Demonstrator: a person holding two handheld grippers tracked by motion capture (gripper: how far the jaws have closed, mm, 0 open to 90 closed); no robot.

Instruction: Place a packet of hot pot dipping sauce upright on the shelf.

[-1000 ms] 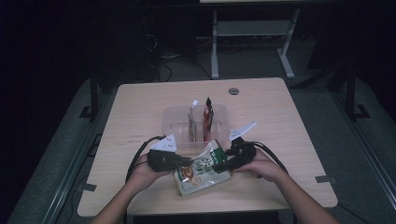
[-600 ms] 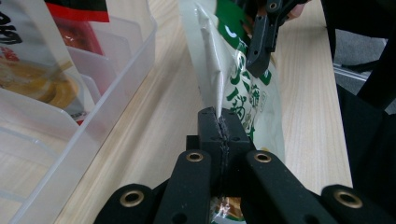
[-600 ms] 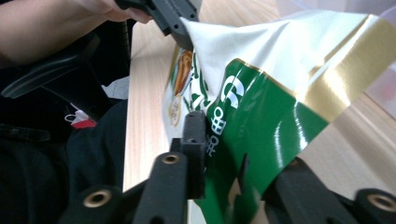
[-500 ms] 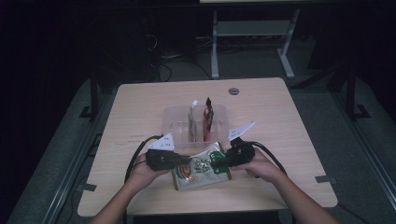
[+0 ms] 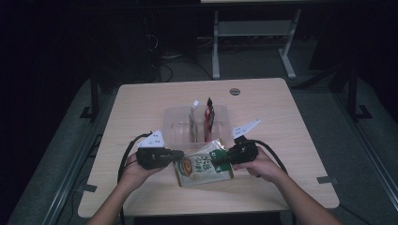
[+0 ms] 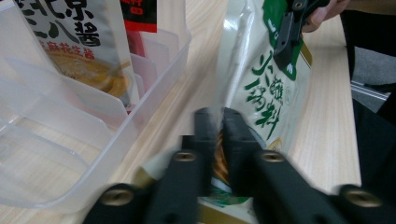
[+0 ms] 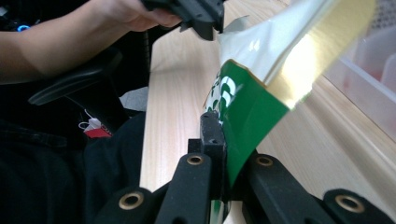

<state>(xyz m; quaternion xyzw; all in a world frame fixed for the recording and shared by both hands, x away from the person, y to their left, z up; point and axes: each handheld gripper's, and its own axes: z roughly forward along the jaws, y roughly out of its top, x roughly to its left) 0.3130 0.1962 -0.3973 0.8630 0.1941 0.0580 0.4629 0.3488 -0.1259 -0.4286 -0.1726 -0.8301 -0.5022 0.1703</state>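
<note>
Since a second ago the right gripper (image 5: 224,159) has closed its jaws onto the green corner of the sauce packet (image 5: 202,168), which now sits more upright and squarer to the person. The left gripper (image 5: 176,153) is clamped on the packet's opposite edge. The packet hangs between both grippers near the table's (image 5: 141,98) six-o'clock edge, just in front of the clear bin (image 5: 176,123), which holds two other packets. Pulling the grippers apart unevenly could tear the film or slip a corner free. The bin wall stands close at twelve o'clock; open tabletop lies at three and nine.
</note>
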